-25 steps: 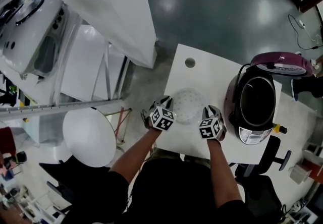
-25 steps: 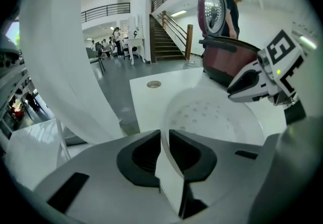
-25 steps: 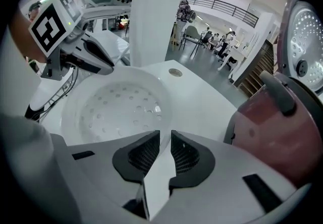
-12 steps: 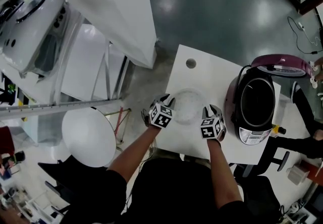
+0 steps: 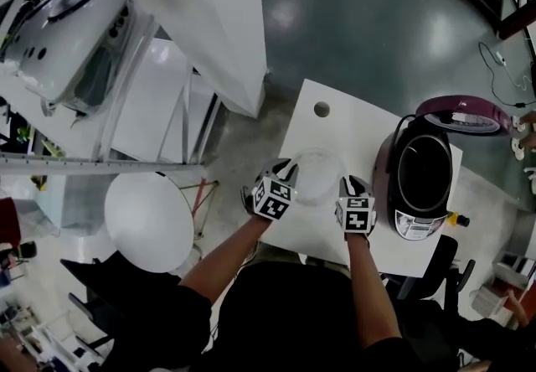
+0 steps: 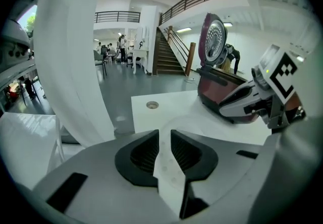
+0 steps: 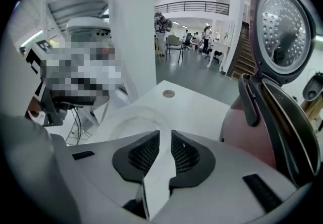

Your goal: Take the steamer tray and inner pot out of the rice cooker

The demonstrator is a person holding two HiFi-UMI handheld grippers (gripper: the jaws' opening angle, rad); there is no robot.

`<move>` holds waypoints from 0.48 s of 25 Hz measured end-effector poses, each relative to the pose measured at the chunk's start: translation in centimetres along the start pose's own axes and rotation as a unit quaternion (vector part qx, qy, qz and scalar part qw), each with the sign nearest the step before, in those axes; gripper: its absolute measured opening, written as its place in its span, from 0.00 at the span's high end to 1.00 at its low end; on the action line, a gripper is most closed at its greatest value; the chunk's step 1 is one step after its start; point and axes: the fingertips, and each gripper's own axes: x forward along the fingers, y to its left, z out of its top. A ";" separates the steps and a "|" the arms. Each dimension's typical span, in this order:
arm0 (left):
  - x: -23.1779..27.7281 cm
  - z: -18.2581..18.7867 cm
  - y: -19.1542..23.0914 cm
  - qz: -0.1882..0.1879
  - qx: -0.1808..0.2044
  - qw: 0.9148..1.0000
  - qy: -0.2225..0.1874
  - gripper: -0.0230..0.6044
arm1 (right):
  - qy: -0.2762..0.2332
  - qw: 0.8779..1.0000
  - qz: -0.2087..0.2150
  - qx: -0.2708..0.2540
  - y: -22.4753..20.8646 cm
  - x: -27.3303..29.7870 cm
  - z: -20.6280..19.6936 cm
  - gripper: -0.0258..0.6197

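Left gripper (image 6: 165, 148), at the near left of the white table (image 5: 352, 123), pinches one edge of the steamer tray (image 5: 316, 178). Its jaws have just been closing, with the tray's white rim between them. The pale, dotted tray is held between the two grippers above the tabletop. On the tray's right edge, the right gripper (image 7: 165, 151) is clamped on the rim in the same way. Further right stands the maroon rice cooker (image 5: 400, 224), its lid (image 5: 465, 111) raised, with the dark inner pot (image 5: 425, 171) sitting inside it.
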 end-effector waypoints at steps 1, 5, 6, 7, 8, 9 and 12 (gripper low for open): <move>-0.5 0.4 -0.2 0.001 -0.002 1.000 -0.007 0.85 | -0.008 1.000 0.006 0.014 0.0 -0.5 0.3 0.87; -2.5 1.4 -1.1 -0.004 -0.018 0.999 -0.029 0.90 | -0.036 0.998 0.022 0.051 -0.1 -3.3 1.2 0.91; -3.0 1.5 -1.4 -0.007 -0.024 0.999 -0.035 0.91 | -0.042 0.998 0.024 0.051 -0.2 -4.0 1.4 0.92; -3.4 1.7 -1.6 -0.008 -0.028 0.999 -0.041 0.92 | -0.048 0.997 0.026 0.050 -0.2 -4.6 1.6 0.92; -3.9 1.9 -1.8 -0.008 -0.032 0.998 -0.045 0.92 | -0.053 0.997 0.028 0.050 -0.2 -5.2 1.9 0.92; -4.3 2.0 -2.0 -0.007 -0.036 0.998 -0.049 0.93 | -0.059 0.997 0.030 0.051 -0.2 -5.7 2.1 0.93; -5.3 1.6 -3.0 -0.006 -0.050 0.997 -0.056 0.94 | -0.078 0.995 0.038 0.049 0.0 -7.4 2.7 0.93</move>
